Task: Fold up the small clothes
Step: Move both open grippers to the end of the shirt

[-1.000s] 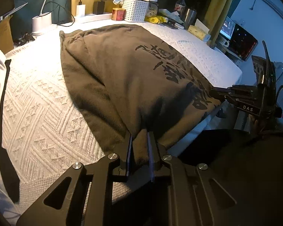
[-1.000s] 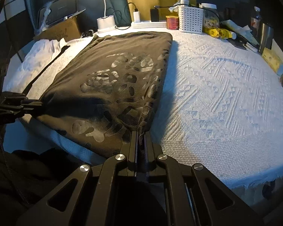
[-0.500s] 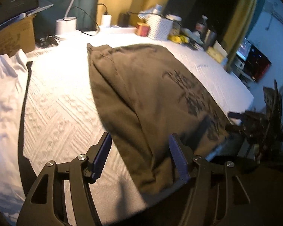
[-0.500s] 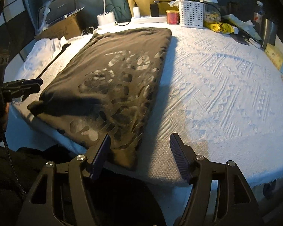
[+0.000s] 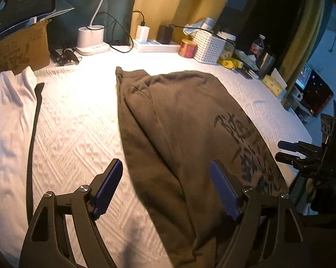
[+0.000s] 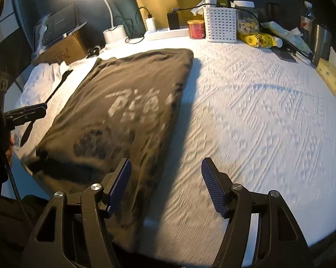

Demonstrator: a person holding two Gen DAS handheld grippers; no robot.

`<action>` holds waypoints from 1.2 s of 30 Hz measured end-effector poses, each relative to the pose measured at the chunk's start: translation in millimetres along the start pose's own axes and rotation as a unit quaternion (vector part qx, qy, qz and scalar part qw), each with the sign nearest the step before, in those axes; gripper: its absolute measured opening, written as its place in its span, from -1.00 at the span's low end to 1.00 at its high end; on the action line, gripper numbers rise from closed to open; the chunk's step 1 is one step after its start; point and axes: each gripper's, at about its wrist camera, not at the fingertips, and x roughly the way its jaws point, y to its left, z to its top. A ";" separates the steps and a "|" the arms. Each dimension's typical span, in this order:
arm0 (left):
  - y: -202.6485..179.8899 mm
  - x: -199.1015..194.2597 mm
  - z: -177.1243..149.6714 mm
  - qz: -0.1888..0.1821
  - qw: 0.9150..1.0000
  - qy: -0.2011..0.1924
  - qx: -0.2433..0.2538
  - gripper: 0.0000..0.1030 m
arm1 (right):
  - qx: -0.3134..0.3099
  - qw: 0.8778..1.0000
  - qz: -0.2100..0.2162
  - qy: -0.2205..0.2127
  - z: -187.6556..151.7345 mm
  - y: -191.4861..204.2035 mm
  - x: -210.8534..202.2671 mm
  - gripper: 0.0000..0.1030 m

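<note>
1. Left claw (image 5: 165,189) is sitting spread wide, holding nothing, hovering over the near left edge of the brown shirt (image 5: 185,122).
2. Right claw (image 6: 165,185) is also gaping, gripping nothing, straddling the shirt's near right edge.
3. Shirt is lying flat, folded lengthwise, print up, on the white bedspread (image 6: 257,116).
4. White garment (image 5: 5,102) is lying well left of it.

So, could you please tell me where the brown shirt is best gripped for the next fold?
Probably at the two near hem corners of the brown shirt, coming in low from the table's front edge. It lies flat, and the hem slightly overhangs the white tablecloth, so the open left gripper and right gripper can pinch there.
</note>
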 end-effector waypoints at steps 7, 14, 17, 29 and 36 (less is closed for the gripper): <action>8.2 15.7 26.5 0.011 1.000 -0.005 -0.011 0.56 | 0.008 1.000 0.000 -0.014 35.5 -14.7 11.3 0.33; 12.3 39.2 51.5 0.022 1.000 0.001 -0.014 0.56 | 0.015 1.000 0.004 -0.020 64.9 -28.3 30.7 0.33; 15.8 50.2 60.6 0.019 1.000 0.004 -0.020 0.56 | 0.014 1.000 0.004 -0.020 75.8 -31.5 39.3 0.33; 35.5 97.6 89.5 0.039 0.998 0.025 -0.037 0.56 | 0.017 0.999 0.009 -0.029 120.1 -49.7 72.9 0.33; 38.5 117.7 96.0 0.039 0.998 0.035 -0.036 0.58 | 0.019 0.999 0.015 -0.032 142.8 -57.3 96.5 0.33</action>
